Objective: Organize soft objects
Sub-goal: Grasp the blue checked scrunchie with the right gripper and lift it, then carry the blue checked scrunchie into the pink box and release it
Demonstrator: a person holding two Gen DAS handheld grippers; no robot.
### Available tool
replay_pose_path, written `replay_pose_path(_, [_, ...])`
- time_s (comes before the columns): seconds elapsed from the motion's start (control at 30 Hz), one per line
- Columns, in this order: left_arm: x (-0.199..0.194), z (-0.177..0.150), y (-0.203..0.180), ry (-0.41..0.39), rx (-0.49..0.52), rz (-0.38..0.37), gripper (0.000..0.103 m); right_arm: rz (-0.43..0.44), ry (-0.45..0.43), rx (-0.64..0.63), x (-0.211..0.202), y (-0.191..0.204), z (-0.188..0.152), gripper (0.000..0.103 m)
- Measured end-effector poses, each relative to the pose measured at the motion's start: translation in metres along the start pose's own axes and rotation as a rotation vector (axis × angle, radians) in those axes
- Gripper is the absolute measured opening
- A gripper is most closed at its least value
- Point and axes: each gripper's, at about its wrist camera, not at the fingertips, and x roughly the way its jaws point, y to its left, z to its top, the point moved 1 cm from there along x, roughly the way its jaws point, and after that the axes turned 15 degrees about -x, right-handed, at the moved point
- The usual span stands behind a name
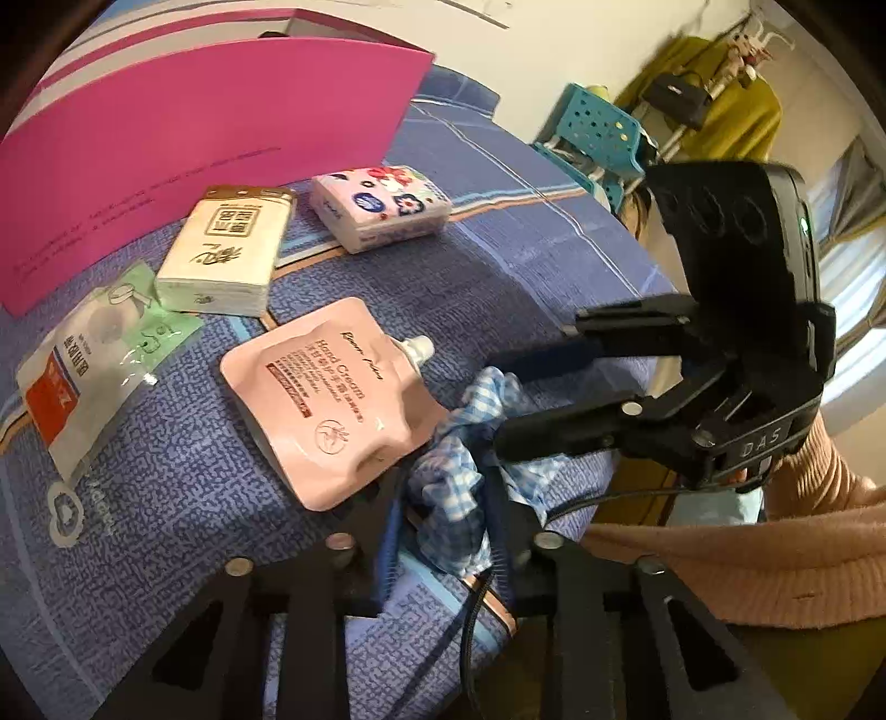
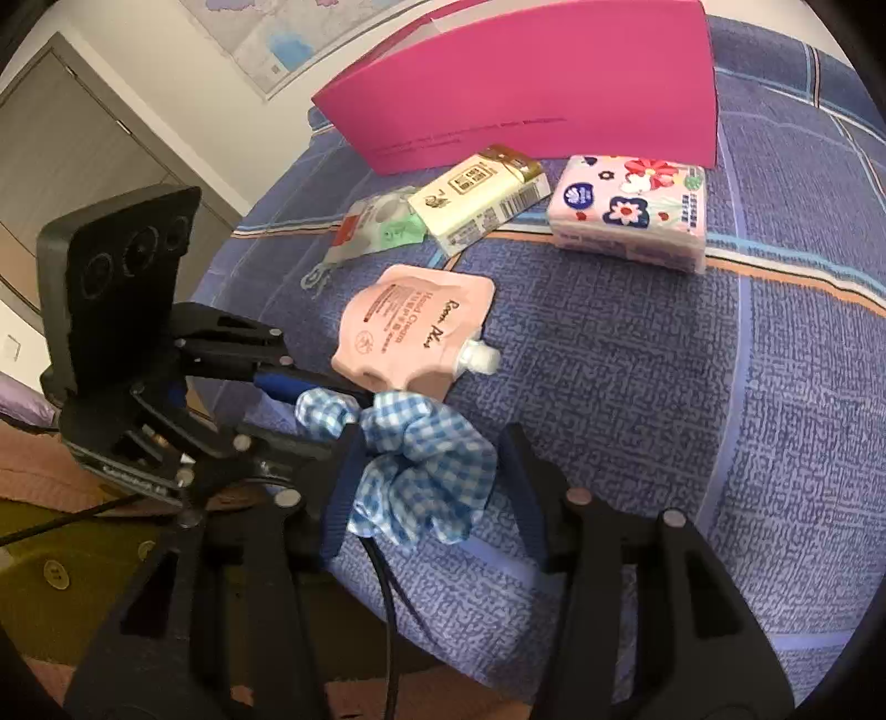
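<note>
A blue patterned bedspread [image 2: 720, 421] covers the bed; a wall map [image 2: 288, 39] hangs behind it. A pink box [image 2: 531, 83] stands at the back, its inside hidden. The checked scrunchie [image 2: 421, 459] lies near the bed's edge, touching the hand cream pouch [image 2: 415, 332]. The left gripper [image 1: 443, 498] pinches it tight; the right gripper [image 2: 426, 476] straddles it, part-open, one pad touching.
</note>
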Motion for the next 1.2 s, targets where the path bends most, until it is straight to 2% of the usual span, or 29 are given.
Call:
replay_pose_path(0.03, [0.0,0.001,0.001,0.0,-0.009,-0.002,0.02,0.001,-0.003,0.001,-0.001,-0.001,-0.001,0.021])
replay_pose_path(0.07, [0.0,0.001,0.002,0.0,-0.016,-0.003,0.019,0.003,-0.01,0.006,-0.002,-0.001,-0.001,0.013])
replay_pose_path(0.27, [-0.019,0.01,-0.012,-0.052,0.018,-0.058,0.019,0.002,-0.072,-0.016,-0.028,0.005,0.003,0.012])
replay_pose_path(0.53, [-0.047,0.057,-0.024,-0.16,0.032,-0.1,0.02,-0.058,-0.202,-0.096,-0.08,0.013,0.041,0.012])
replay_pose_path(0.57, [-0.051,0.065,-0.027,-0.184,0.03,-0.088,0.022,-0.065,-0.215,-0.103,-0.084,0.012,0.047,0.012])
replay_pose_path(0.63, [-0.057,0.083,-0.027,-0.219,0.012,-0.072,0.04,-0.087,-0.251,-0.116,-0.095,0.009,0.059,0.012])
replay_pose_path(0.73, [-0.066,0.104,-0.022,-0.261,-0.002,-0.096,0.055,-0.107,-0.308,-0.139,-0.109,0.005,0.079,0.012])
replay_pose_path(0.77, [-0.07,0.11,-0.02,-0.27,-0.007,-0.099,0.056,-0.109,-0.323,-0.145,-0.113,0.003,0.085,0.012])
replay_pose_path(0.87, [-0.071,0.128,-0.02,-0.302,0.001,-0.073,0.056,-0.129,-0.353,-0.164,-0.119,-0.004,0.106,0.012])
replay_pose_path(0.97, [-0.067,0.148,-0.018,-0.29,-0.008,-0.084,0.055,-0.136,-0.379,-0.175,-0.122,-0.013,0.129,0.012])
replay_pose_path(1.0, [-0.067,0.156,-0.016,-0.296,-0.011,-0.081,0.05,-0.133,-0.39,-0.172,-0.123,-0.017,0.135,0.012])
replay_pose_path(1.03, [-0.064,0.163,-0.019,-0.302,-0.011,-0.082,0.04,-0.131,-0.396,-0.168,-0.123,-0.021,0.141,0.012])
replay_pose_path(1.1, [-0.063,0.178,-0.016,-0.305,-0.028,-0.086,0.033,-0.124,-0.414,-0.163,-0.123,-0.032,0.158,0.012])
replay_pose_path(1.2, [-0.062,0.188,-0.011,-0.321,-0.047,-0.038,0.031,-0.12,-0.415,-0.145,-0.119,-0.048,0.176,0.012])
